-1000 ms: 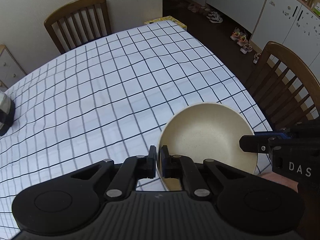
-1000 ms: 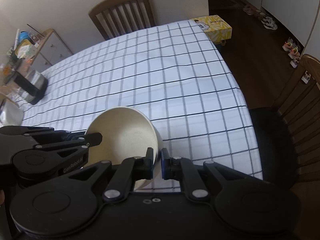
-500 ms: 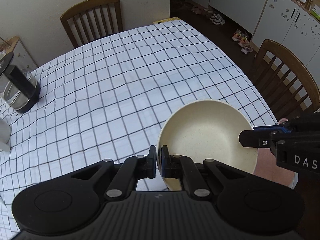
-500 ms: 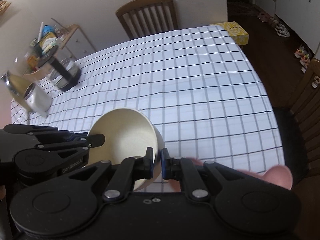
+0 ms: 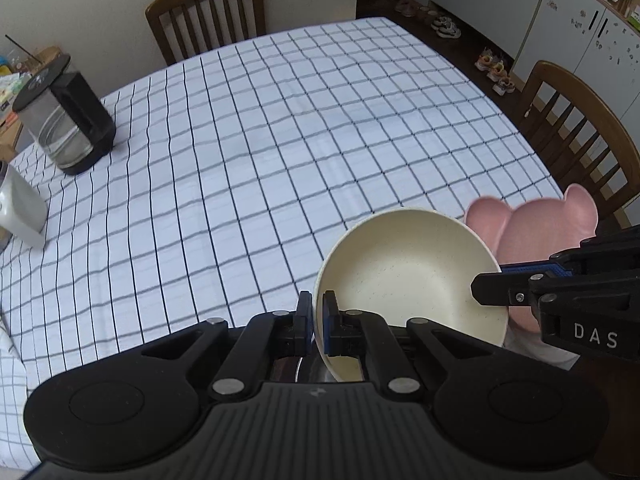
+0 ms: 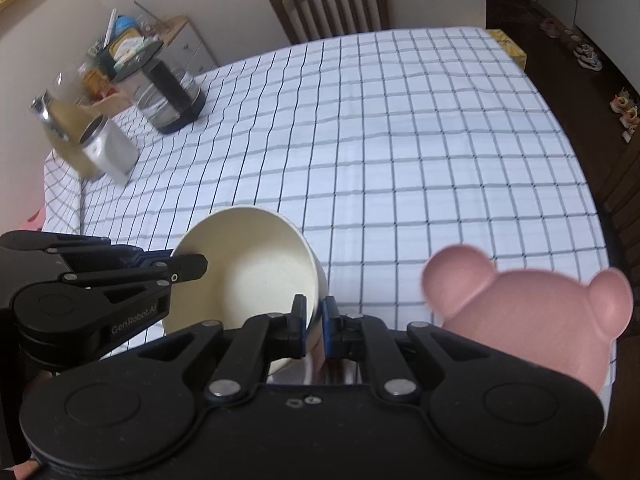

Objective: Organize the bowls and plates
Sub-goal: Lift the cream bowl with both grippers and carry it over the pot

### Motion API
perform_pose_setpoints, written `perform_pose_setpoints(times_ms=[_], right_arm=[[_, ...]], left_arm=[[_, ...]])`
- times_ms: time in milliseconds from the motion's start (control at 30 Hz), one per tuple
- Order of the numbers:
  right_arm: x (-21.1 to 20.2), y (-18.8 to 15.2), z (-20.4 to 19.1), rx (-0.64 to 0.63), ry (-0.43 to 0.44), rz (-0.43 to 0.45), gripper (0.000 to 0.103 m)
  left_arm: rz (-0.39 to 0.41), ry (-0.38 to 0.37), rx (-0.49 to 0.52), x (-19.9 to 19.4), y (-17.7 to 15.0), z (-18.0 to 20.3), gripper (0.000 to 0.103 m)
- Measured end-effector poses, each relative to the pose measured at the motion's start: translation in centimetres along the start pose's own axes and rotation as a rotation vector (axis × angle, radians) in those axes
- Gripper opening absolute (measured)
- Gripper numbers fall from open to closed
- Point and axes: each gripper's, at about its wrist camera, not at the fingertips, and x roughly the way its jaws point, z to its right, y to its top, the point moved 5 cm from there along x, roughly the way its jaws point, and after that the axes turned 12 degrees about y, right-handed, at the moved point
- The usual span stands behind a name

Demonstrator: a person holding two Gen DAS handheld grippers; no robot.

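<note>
Both grippers clamped on one cream bowl, held above the table's near edge.

Left gripper (image 5: 316,320) pinches the bowl (image 5: 408,276) rim at its left side; right gripper (image 6: 314,322) pinches the rim at its right side, bowl tilted between them. Count, left to right: one white canister (image 5: 18,204), one glass kettle (image 5: 64,116), one bowl, one pink bear-shaped plate (image 6: 532,312) just right of the bowl on the checked tablecloth (image 5: 280,140). Two wooden chairs in the left wrist view.
</note>
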Motion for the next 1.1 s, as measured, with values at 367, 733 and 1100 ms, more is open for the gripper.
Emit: perform_pose_setpoints(times_ms=[367,733,1100], right_arm=[[2.7,-3.9,0.0,0.061,0.01,-0.09,0.008],[3.8,-5.1,0.3,0.093,0.016,-0.125,0.009],[4.2,-5.2,0.6,0.101,0.006,-0.136,0.01]], left_arm=[[-0.062,0.004,0.029,2.3,-3.1,0.4,0.004],[-0.09,0.006,0.043,3.4,-3.7,0.7,0.004],[-0.091,-0.02,0.038,3.8,-3.9,0.7,0.004]])
